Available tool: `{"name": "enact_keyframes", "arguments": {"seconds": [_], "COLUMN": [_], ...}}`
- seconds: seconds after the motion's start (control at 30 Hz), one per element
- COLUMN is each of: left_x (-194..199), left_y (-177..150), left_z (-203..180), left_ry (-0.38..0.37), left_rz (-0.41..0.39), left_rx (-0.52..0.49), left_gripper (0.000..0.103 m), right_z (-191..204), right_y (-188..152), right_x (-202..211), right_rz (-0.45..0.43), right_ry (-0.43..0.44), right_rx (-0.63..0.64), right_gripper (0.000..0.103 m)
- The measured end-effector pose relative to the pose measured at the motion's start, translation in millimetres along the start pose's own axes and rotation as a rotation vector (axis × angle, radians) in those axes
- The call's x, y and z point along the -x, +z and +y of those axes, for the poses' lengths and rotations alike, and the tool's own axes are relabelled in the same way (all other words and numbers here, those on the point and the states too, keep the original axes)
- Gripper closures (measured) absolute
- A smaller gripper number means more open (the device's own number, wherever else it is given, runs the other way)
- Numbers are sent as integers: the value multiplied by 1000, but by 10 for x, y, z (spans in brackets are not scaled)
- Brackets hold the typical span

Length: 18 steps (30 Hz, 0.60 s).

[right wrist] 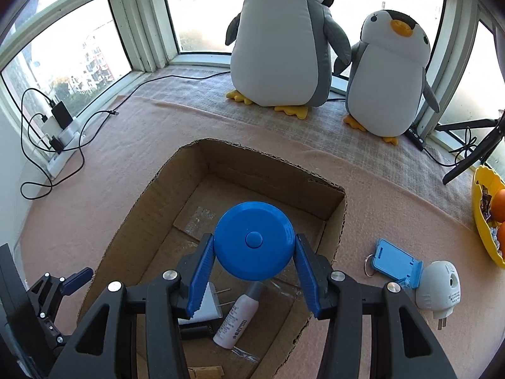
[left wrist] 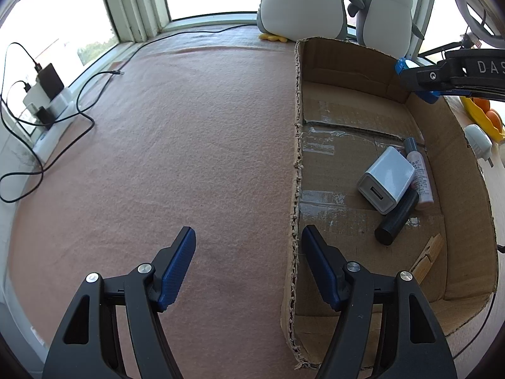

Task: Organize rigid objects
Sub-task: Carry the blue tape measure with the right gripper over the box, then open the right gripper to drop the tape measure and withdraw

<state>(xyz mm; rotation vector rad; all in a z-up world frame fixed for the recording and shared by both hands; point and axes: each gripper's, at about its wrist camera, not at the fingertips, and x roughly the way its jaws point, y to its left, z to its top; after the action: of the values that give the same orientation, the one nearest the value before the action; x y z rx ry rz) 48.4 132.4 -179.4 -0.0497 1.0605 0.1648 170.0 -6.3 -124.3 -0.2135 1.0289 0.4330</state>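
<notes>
Blue round case (right wrist: 254, 240), a disc with a centre button, sits clamped between the pads of the right gripper (right wrist: 254, 252), pressed on its two opposite edges, flat face toward the camera. It hangs over the open cardboard box (right wrist: 271, 170), above the box's middle and clear of the walls, so the release point lies straight below the jaws. On the box floor beneath and nearer the camera than the disc lie a white charger (left wrist: 386, 183), a small pink-labelled bottle (right wrist: 235, 319), a black cylinder (left wrist: 396, 218) and a wooden clothespin (left wrist: 426, 257); the floor toward the box's far wall is bare, which looks the safer spot to drop onto.

Outside the box, just beyond its right wall, a blue card holder (right wrist: 396, 262) and a white plug-in device (right wrist: 437, 287) wait on the pink cloth (right wrist: 157, 132); the right hand is the nearer one to them.

The left gripper (left wrist: 249, 249) stands empty, its jaws apart and straddling the box's left wall, one finger outside over the cloth, one inside the box.
</notes>
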Motion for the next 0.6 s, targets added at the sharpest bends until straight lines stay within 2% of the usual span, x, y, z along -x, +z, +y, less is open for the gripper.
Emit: {"name": "enact_keyframes", "arguments": {"seconds": [0.6], "left_x": [0], "left_y": [-9], "left_z": [6], "left_ry": [2], "left_rz": [0], "left_rx": [-4], "left_gripper": [33], "right_z": [38], "right_y": [70], "right_x": [-157], "right_rz": [18], "right_ry": [-11], "right_rx": [5], "right_gripper": [56]}}
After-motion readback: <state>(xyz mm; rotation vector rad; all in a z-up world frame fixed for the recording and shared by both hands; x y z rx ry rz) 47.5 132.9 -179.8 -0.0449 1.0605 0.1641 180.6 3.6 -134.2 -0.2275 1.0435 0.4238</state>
